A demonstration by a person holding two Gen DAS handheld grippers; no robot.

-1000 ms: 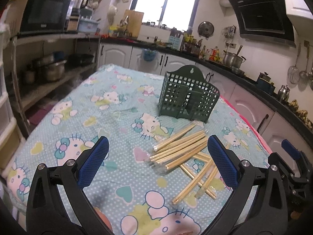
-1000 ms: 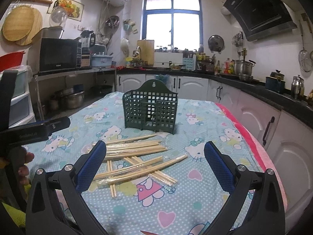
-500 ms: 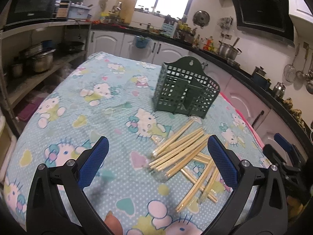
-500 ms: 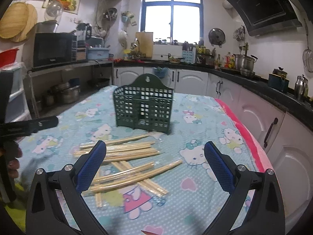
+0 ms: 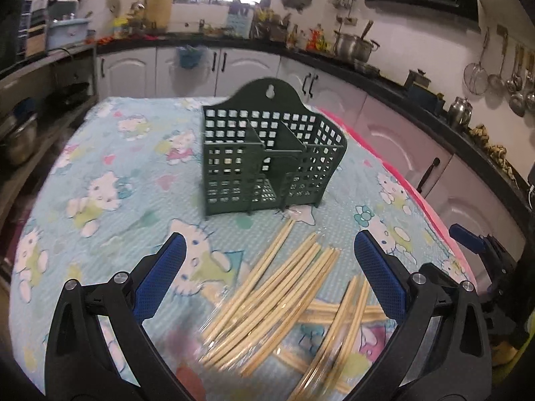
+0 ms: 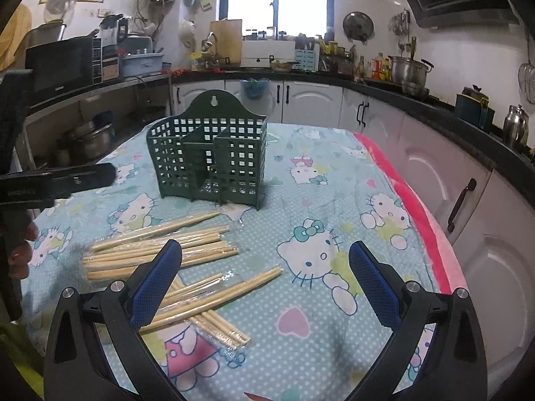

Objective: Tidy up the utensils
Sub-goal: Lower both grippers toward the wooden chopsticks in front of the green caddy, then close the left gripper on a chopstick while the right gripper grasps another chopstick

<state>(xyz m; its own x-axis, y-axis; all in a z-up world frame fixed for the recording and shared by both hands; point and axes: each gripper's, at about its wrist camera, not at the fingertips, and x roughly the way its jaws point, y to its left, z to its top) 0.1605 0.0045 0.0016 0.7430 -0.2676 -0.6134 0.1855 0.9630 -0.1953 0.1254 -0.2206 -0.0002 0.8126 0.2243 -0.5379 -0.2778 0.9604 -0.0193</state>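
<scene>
A dark green slotted utensil holder (image 5: pixel 267 157) stands upright on the table, with inner dividers and nothing in it; it also shows in the right wrist view (image 6: pixel 209 163). Several wooden chopsticks in clear wrappers (image 5: pixel 277 297) lie in a loose pile in front of it, seen in the right wrist view (image 6: pixel 167 254) too. My left gripper (image 5: pixel 267 274) is open and empty, hovering over the near end of the pile. My right gripper (image 6: pixel 264 284) is open and empty, above the cloth just right of the pile.
The table carries a light blue cat-print cloth (image 5: pixel 100 200) with a pink edge (image 6: pixel 418 220) on the right. Kitchen counters and white cabinets (image 6: pixel 434 153) run behind and to the right. Shelves with pots (image 6: pixel 87 140) stand on the left.
Both grippers have moved forward toward the holder and the chopsticks, which now look larger and closer. The left one has swung right over the pile. Nothing has been picked up.
</scene>
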